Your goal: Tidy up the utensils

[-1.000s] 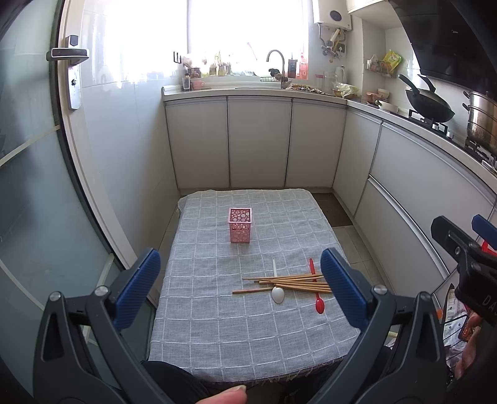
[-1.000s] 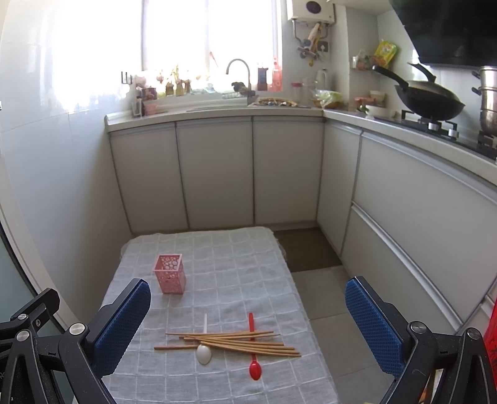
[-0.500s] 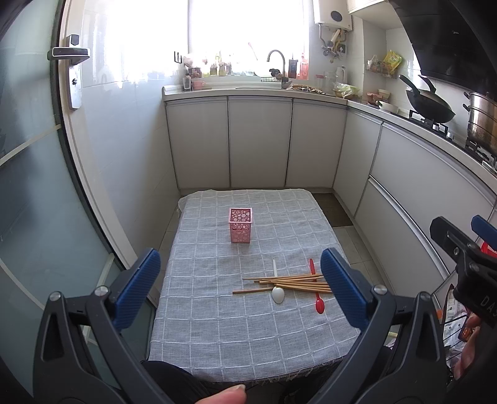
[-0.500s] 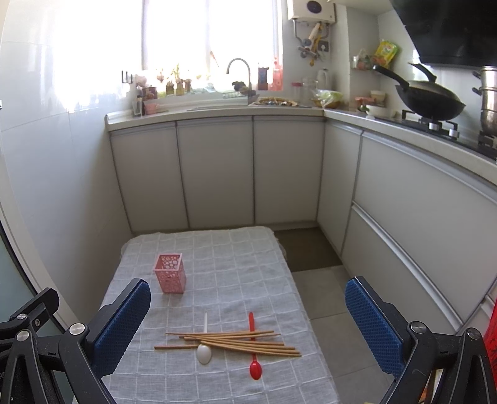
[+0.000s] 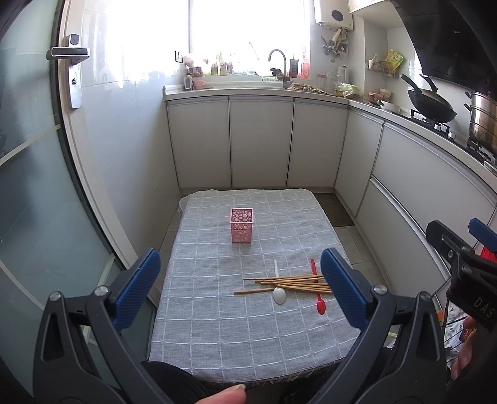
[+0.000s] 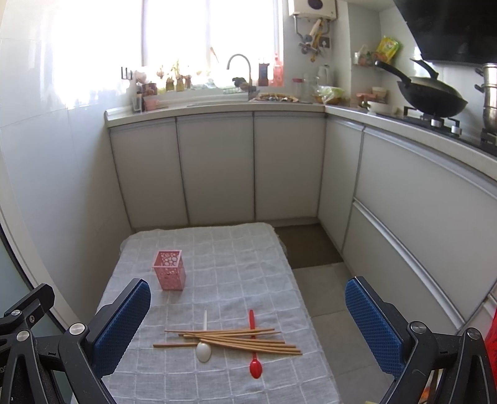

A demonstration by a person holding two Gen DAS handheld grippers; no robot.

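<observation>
Utensils lie loose on the checked tablecloth (image 5: 217, 335); nothing is sorted yet. Pink holder (image 5: 242, 225) stands empty, apart from chopsticks (image 6: 236, 339), red spoon (image 6: 255, 368) and white spoon (image 6: 203, 351). Left gripper (image 5: 240, 289) and right gripper (image 6: 248, 326) gape wide, empty.

Home kitchen: sink faucet (image 6: 237, 66), wok (image 6: 431, 98) on gas stove, white cabinets (image 6: 217, 167), water heater (image 6: 312, 6)
</observation>
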